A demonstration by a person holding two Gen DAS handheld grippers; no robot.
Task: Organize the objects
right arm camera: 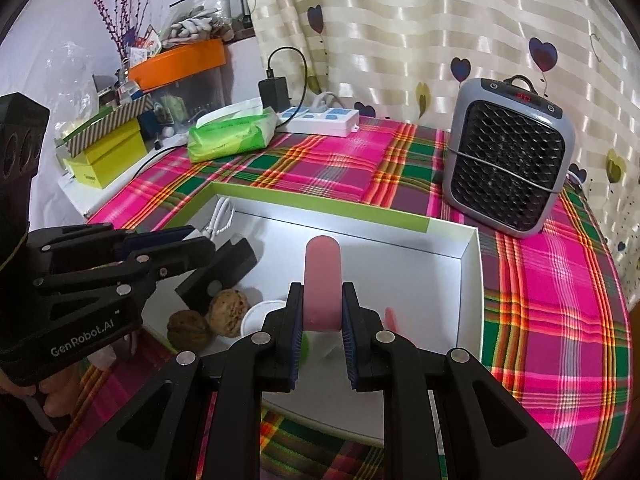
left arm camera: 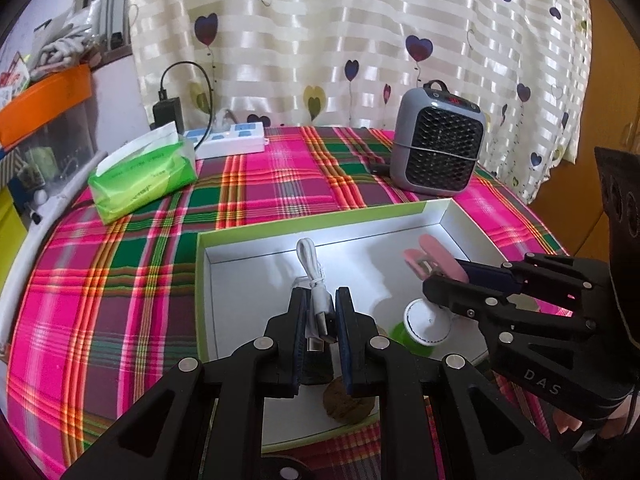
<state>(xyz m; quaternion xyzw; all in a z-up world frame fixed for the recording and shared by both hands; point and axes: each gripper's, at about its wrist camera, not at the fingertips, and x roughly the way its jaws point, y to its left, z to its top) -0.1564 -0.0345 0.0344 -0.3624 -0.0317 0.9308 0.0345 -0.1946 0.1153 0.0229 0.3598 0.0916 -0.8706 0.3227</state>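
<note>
A shallow white box with a green rim lies on the plaid table; it also shows in the right wrist view. My left gripper is shut on a coiled white USB cable and holds it over the box's left part. My right gripper is shut on a pink clip over the box's right part; the clip also shows in the left wrist view. Inside the box lie two walnuts, one also in the left wrist view, and a white-capped green bottle.
A grey fan heater stands behind the box at the right. A green tissue pack, a white power strip and a black charger sit at the back left. Cluttered shelves stand beyond the table's left edge.
</note>
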